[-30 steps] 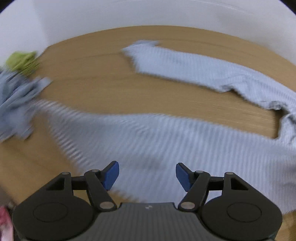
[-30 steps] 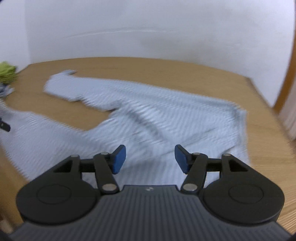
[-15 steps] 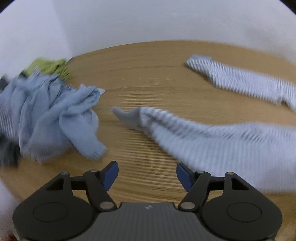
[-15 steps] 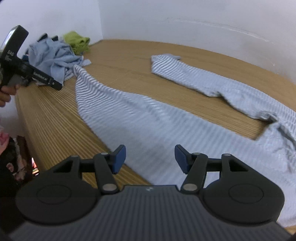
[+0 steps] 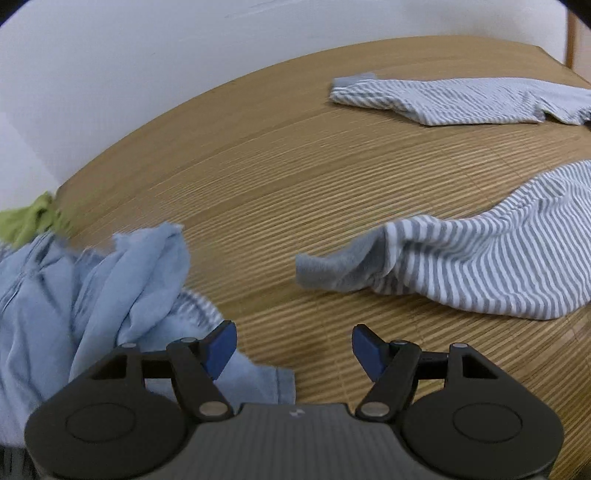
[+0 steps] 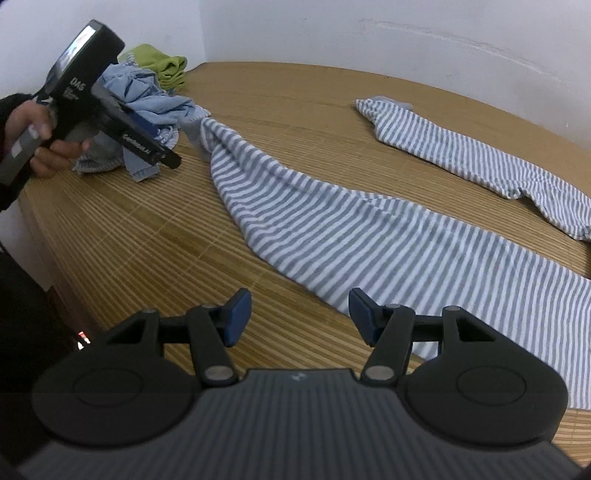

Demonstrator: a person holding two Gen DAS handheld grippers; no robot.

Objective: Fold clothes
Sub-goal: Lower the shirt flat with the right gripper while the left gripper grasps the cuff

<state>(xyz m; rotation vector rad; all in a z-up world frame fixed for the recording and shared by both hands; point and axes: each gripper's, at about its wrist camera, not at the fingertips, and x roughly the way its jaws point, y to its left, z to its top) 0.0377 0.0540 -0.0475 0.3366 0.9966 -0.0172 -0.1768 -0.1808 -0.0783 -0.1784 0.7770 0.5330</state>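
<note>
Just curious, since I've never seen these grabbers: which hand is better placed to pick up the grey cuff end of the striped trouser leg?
Probably the left. The left gripper hangs open, facing the grey cuff of the striped trousers. The right gripper, also open, sits by the wider part, far from that cuff.

A white wall (image 6: 369, 33) fills the top of both views. Below it, a slatted bamboo mat (image 5: 295, 184) covers the desk surface, evenly lit.
</note>
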